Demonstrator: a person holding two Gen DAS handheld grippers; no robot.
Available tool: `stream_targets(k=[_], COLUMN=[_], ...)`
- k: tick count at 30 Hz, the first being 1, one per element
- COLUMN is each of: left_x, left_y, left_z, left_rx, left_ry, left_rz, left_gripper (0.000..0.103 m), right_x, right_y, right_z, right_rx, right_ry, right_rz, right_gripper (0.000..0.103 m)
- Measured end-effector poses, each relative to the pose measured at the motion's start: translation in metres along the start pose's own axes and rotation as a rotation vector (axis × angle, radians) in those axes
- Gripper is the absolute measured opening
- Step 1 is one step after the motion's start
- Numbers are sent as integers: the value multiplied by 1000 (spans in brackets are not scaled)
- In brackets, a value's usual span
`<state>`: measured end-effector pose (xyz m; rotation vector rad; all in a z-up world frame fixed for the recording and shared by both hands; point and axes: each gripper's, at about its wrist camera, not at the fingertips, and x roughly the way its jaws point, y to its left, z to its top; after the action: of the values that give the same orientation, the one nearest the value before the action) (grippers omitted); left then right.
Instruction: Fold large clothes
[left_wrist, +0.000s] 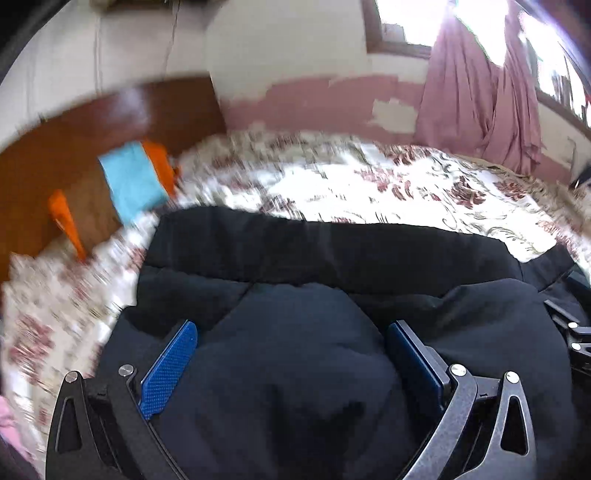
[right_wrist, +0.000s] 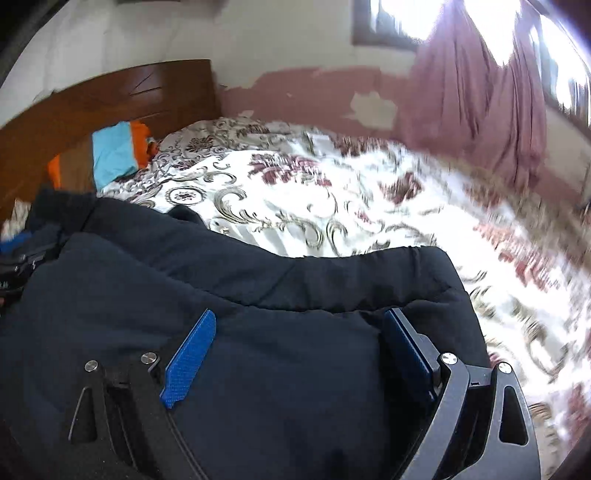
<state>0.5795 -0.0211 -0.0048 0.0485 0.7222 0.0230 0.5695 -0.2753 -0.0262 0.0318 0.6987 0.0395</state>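
I see a dark navy padded garment (left_wrist: 295, 332) lying on a floral bedspread (left_wrist: 369, 184), its long axis running left to right across both wrist views, its far edge toward the wall. My left gripper (left_wrist: 291, 332) has its blue-padded fingers (left_wrist: 170, 369) spread wide, with a mound of the fabric bulging between them; I cannot tell whether they pinch it. My right gripper (right_wrist: 299, 321) is likewise wide open over the garment's right end. A wooden headboard (right_wrist: 110, 96) stands at the left.
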Motion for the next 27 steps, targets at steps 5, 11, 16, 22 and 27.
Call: stream_targets(k=[5,11,16,22,27], left_x=[10,22,28,29,29], left_y=[7,16,17,19,18], left_z=[-10,-10,-9,-9,-7], left_rx=[-13,-58,-76,-77,-80], left_ry=[7,18,20,16,5], left_rz=[-46,-103,-123,-127,-133], left_gripper=[103,103,103,103,103], right_x=[20,38,45,46,43], right_y=[-5,-11,-15,-17,-17], right_z=[-7,-13,-14,-16,-17], right_rx=[56,96,120,129,130], right_ry=[37,63,68,66,57], right_rz=[65,118,148,157,154], right_gripper=[91,94,95,95,95])
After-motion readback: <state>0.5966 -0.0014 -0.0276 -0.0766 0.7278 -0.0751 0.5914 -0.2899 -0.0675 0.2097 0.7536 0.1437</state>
